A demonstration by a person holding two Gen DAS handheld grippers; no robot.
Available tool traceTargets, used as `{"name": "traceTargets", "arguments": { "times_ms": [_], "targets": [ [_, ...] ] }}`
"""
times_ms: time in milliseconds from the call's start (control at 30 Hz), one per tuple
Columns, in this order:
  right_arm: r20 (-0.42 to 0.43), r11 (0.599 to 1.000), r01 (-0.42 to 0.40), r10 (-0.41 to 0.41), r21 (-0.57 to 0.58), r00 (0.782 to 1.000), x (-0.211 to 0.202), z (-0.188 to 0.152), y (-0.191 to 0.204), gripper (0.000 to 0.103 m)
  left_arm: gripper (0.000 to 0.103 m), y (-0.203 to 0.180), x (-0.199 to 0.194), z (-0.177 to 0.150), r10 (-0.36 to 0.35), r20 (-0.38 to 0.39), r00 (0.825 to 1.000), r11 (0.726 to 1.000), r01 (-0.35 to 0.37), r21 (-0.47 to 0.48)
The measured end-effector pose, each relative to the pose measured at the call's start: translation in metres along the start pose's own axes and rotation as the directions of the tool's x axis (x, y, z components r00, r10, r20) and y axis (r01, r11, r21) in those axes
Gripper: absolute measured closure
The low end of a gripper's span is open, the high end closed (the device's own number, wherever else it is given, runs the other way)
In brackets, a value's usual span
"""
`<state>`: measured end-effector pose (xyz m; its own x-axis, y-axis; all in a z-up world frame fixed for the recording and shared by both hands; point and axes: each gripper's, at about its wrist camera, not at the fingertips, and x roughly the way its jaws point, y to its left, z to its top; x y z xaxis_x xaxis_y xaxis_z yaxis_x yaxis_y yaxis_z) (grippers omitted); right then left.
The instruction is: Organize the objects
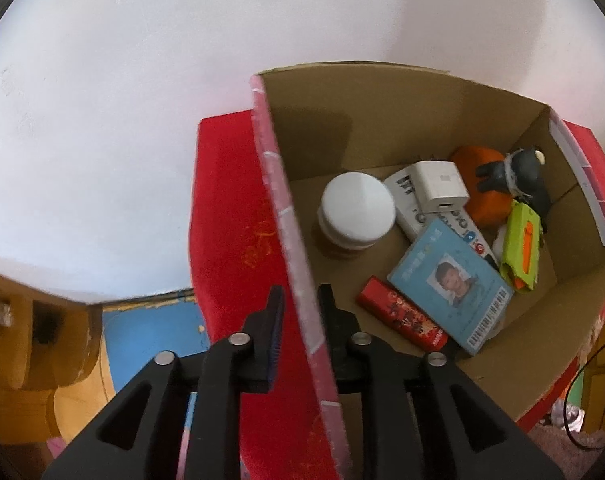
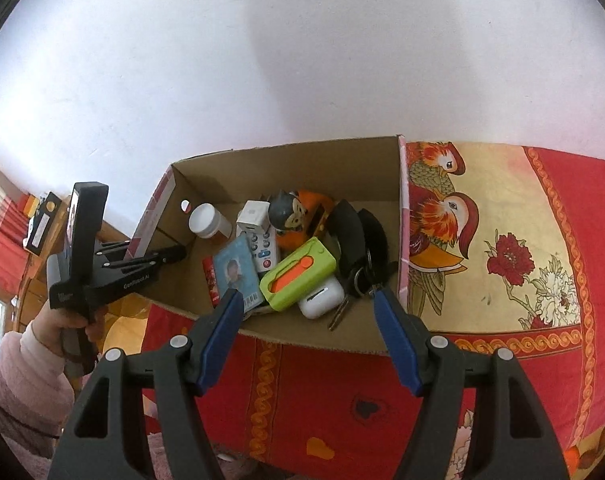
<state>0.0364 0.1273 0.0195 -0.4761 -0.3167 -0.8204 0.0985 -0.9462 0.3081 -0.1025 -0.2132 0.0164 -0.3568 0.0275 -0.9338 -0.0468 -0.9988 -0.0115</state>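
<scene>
An open cardboard box [image 1: 406, 120] stands on a red patterned cloth [image 2: 542, 208]; it also shows in the right wrist view [image 2: 302, 168]. Inside lie a white-capped jar [image 1: 356, 210], a white charger [image 1: 440, 184], a remote [image 1: 454, 224], a blue ID card [image 1: 450, 280], a red case [image 1: 402, 318], a green-and-orange case [image 2: 298, 272], white earbuds case [image 2: 322, 302], an orange monkey toy [image 2: 298, 216] and black keys [image 2: 354, 240]. My left gripper [image 1: 300, 308] straddles the box's left wall [image 1: 294, 240], jaws close on it. My right gripper [image 2: 306, 312] is open and empty above the front rim.
A white wall [image 1: 142, 100] rises behind the box. Wooden furniture [image 1: 30, 340] and a blue surface [image 1: 150, 332] lie at the lower left. The person's hand [image 2: 62, 324] holds the left gripper at the box's left end.
</scene>
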Motion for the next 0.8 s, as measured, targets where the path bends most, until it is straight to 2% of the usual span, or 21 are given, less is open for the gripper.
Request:
{"name": "traceTargets", "arguments": {
  "times_ms": [67,133,167,200,233,400,567,667,800],
  "targets": [
    [0.002,1.0,0.001,-0.001,-0.004,1.0,0.0,0.0,-0.002,0.035,0.071,0.002,-0.001,0.001,0.036,-0.005,0.999,0.999,-0.036,-0.014],
    [0.004,1.0,-0.003,0.003,-0.008,1.0,0.0,0.001,-0.005,0.035,0.047,0.005,-0.003,0.003,0.048,-0.001,0.999,0.999,-0.049,-0.02],
    [0.005,1.0,-0.003,0.003,-0.006,1.0,0.0,0.002,-0.005,0.035,0.039,0.007,-0.005,0.004,0.058,0.004,0.998,0.998,-0.058,-0.025],
    [0.005,1.0,-0.008,0.008,-0.006,1.0,-0.001,0.002,-0.006,0.035,0.027,0.01,-0.007,0.005,0.07,0.008,0.997,0.997,-0.07,-0.031],
    [0.007,1.0,-0.007,0.007,-0.003,1.0,-0.002,0.003,-0.007,0.035,0.024,0.013,-0.008,0.006,0.078,0.006,0.997,0.996,-0.078,-0.037],
    [0.009,1.0,-0.008,0.008,0.0,1.0,0.0,0.005,-0.005,0.035,0.023,0.032,-0.015,0.003,0.071,-0.018,0.997,0.991,-0.072,-0.116],
    [0.035,0.999,0.028,-0.029,0.02,0.999,-0.002,0.007,-0.009,0.031,0.02,0.032,-0.042,-0.009,0.097,0.007,0.995,0.978,-0.094,-0.185],
    [0.053,0.999,0.027,-0.029,0.043,0.998,-0.006,0.008,-0.017,0.024,0.02,0.023,-0.055,-0.004,0.157,0.037,0.987,0.976,-0.149,-0.16],
    [0.063,0.998,0.019,-0.023,0.061,0.998,-0.01,0.008,-0.028,0.024,0.02,0.003,-0.071,0.001,0.214,0.089,0.973,0.967,-0.198,-0.16]
  ]
}}
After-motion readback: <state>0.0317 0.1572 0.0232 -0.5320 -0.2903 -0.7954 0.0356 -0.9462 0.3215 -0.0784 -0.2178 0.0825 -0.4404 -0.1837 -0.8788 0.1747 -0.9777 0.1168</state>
